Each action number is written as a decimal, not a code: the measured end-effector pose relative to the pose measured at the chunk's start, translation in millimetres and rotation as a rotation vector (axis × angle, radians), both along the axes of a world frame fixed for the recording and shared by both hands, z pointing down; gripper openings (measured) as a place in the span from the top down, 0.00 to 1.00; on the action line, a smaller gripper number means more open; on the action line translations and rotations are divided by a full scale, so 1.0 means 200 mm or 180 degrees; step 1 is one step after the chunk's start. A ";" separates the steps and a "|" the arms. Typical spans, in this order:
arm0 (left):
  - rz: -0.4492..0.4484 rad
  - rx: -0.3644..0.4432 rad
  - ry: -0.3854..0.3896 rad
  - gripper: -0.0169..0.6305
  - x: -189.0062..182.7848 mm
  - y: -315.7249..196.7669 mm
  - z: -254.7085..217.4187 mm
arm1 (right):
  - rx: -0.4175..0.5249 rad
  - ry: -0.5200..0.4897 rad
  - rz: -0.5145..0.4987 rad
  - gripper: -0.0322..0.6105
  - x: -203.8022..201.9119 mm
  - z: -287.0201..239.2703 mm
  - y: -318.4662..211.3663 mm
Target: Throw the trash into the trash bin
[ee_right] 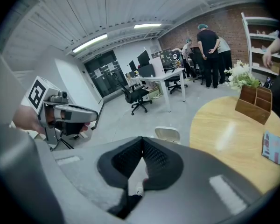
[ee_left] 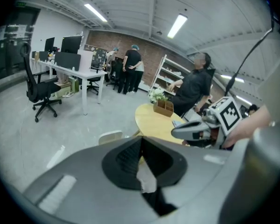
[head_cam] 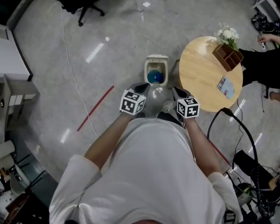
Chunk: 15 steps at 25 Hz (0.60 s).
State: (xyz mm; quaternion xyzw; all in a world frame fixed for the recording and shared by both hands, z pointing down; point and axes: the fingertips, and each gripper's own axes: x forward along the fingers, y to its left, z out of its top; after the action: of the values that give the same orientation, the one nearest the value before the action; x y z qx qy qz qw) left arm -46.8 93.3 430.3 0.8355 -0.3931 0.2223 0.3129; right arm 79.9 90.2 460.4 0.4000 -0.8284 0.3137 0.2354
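Note:
A small cream trash bin (head_cam: 157, 59) stands open on the grey floor, with a blue thing (head_cam: 155, 76) inside it. Both grippers hover just short of it, side by side. My left gripper (head_cam: 142, 87) has its jaws together; in the left gripper view (ee_left: 141, 141) a pale patch shows in the gap behind the tips, and I cannot tell if it is trash or floor. My right gripper (head_cam: 177, 92) is shut too (ee_right: 142, 141), with only pale floor showing behind its tips. The bin shows just past the jaws (ee_left: 111, 136) (ee_right: 167, 134).
A round wooden table (head_cam: 200, 73) stands right of the bin, with a wooden box of flowers (head_cam: 227, 55) and a card (head_cam: 226, 87) on it. A person (head_cam: 270, 62) sits beyond it. Black cables (head_cam: 242, 129) lie at the right, an office chair (head_cam: 81, 1) far left, red tape (head_cam: 95, 108) on the floor.

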 end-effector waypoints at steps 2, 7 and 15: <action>-0.0005 -0.0009 -0.0001 0.97 -0.01 0.01 0.00 | -0.0004 -0.0003 0.0013 0.95 0.00 -0.01 0.01; -0.0002 -0.0039 0.0004 0.97 -0.01 0.01 0.00 | -0.0008 0.0001 0.0037 0.95 -0.01 -0.02 0.01; 0.0098 -0.0075 0.0009 0.97 0.11 0.01 0.02 | -0.0044 0.0002 0.0097 0.95 0.07 0.00 0.00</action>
State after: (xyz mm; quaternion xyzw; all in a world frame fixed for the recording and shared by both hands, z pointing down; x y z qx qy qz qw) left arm -25.1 96.2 433.9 0.8381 -0.3771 0.2305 0.3197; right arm 93.9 90.9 461.4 0.4110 -0.8199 0.3229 0.2336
